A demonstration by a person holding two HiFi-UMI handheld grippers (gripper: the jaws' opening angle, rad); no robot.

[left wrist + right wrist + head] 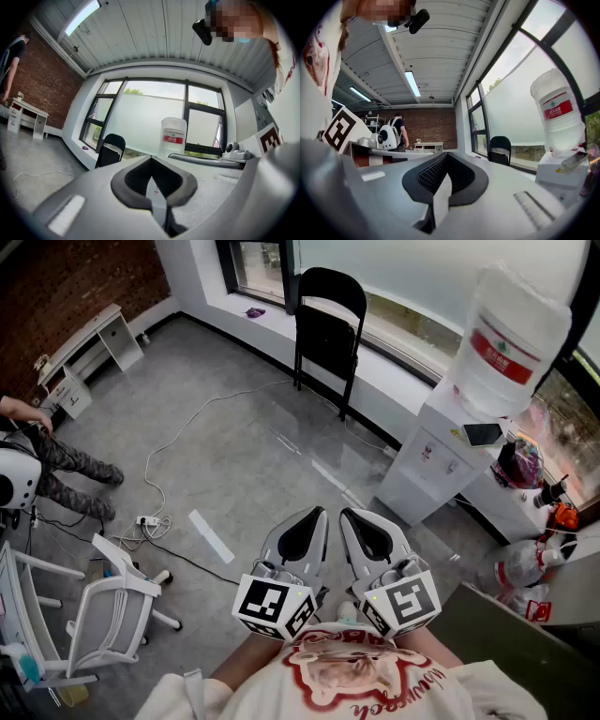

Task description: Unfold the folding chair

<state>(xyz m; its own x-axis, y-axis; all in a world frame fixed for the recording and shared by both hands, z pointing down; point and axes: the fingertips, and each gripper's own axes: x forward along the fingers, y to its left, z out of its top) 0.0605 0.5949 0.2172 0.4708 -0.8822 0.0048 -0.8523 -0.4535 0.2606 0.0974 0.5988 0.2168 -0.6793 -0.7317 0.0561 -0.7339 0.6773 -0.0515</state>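
Only the head view shows the folding chair (326, 338) whole, feet included.

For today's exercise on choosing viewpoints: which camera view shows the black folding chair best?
The head view: the folding chair stands folded by the window, seen from top to feet. Both gripper views show it small and distant, its legs hidden.

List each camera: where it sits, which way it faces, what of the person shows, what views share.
Head view: on the head, looking steeply down at the floor; left tool, right tool and shirt show.
Left gripper view: on the left tool, level along its shut jaws toward the window; shirt at right.
Right gripper view: likewise on the right tool; shirt at left.
Shared: folding chair, water bottle.
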